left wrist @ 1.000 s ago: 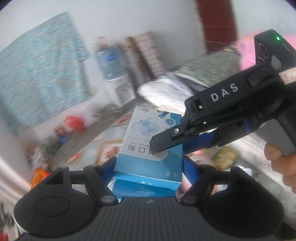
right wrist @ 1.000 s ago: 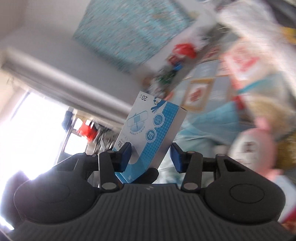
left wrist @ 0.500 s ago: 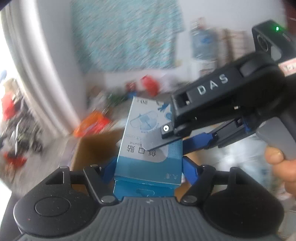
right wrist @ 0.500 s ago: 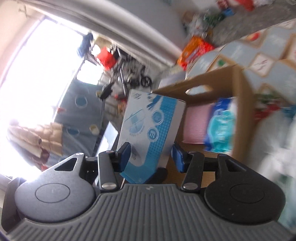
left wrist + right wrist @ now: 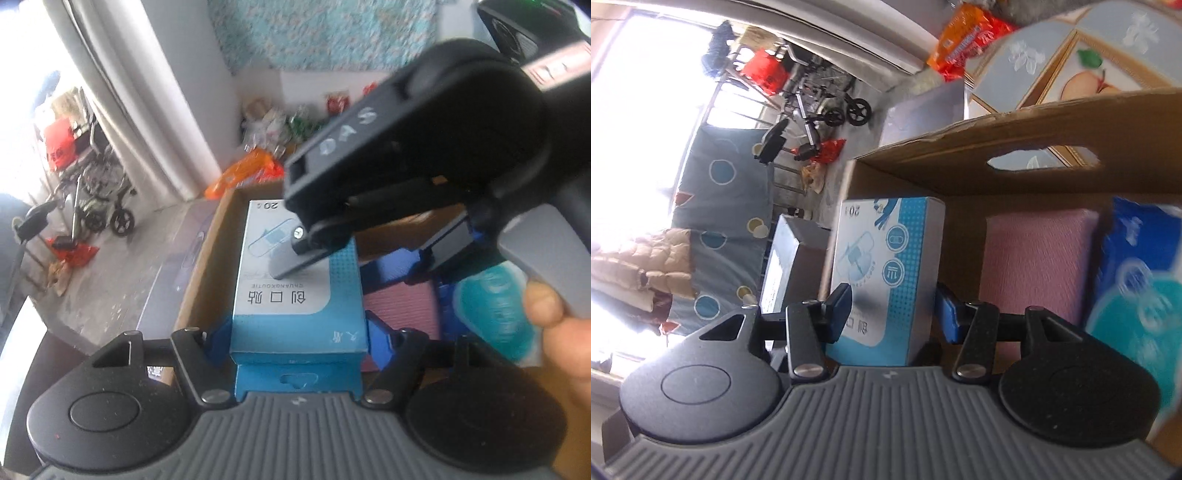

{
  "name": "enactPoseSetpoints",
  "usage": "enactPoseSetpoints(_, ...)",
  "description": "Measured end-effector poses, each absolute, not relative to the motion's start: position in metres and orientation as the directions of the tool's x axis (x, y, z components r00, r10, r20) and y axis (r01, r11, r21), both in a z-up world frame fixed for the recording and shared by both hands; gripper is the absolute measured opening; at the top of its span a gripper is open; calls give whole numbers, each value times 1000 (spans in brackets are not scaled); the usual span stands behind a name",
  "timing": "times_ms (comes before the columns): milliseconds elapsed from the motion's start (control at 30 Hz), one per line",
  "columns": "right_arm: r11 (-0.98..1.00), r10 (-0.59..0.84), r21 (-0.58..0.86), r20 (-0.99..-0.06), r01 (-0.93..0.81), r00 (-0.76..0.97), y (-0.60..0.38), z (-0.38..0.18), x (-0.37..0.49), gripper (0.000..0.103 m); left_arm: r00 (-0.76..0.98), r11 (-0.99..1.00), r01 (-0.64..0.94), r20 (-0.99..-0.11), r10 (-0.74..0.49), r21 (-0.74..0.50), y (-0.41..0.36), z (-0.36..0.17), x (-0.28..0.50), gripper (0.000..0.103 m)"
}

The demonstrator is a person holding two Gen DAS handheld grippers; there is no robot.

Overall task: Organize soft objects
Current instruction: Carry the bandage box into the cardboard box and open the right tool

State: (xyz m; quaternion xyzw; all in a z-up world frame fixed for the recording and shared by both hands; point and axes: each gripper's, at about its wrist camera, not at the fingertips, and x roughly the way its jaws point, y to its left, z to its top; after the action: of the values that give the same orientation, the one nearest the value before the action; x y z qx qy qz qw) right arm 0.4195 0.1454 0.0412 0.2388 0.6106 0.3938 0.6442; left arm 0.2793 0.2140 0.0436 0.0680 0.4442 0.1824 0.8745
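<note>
A blue-and-white bandage box (image 5: 280,306) is clamped across its width by my left gripper (image 5: 299,339), whose blue fingers press both sides. It hangs over the left end of an open cardboard carton (image 5: 207,266). My right gripper (image 5: 369,258) reaches in from the right, with one grey pad lying on the box's top face. In the right wrist view the bandage box (image 5: 886,251) stands between the jaws of my right gripper (image 5: 894,306). One pad touches it and the other stands just clear. A pink pack (image 5: 1034,266) and a blue-teal tissue pack (image 5: 1137,295) lie inside the carton (image 5: 997,147).
A person's hand (image 5: 554,321) holds the right gripper's handle. An orange bag (image 5: 243,173) lies on the floor beyond the carton, with a wheelchair (image 5: 99,184) by the white curtain. A grey box (image 5: 790,266) sits beside the carton, and patterned floor mats (image 5: 1071,48) lie behind it.
Both grippers swung round together with the bandage box, from facing the bed and wall to looking down into the cardboard carton. The carton and its packs have come close beneath the box.
</note>
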Motion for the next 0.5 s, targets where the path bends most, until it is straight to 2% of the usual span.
enactPoseSetpoints(167,639,744,739,-664,-213,-73,176,-1,435,60,468,916,-266,-791,395,299,224,27,294,74)
enactPoseSetpoints(233,638,748,744,-660,-197,-69,178,-8,437,61,466,915,-262,-791,397,306,225,26,292,74)
enactPoseSetpoints(500,626,768,738,-640,-251,33,171,15,440,62,505,929,-256,-782,366,269,217,41,275,79)
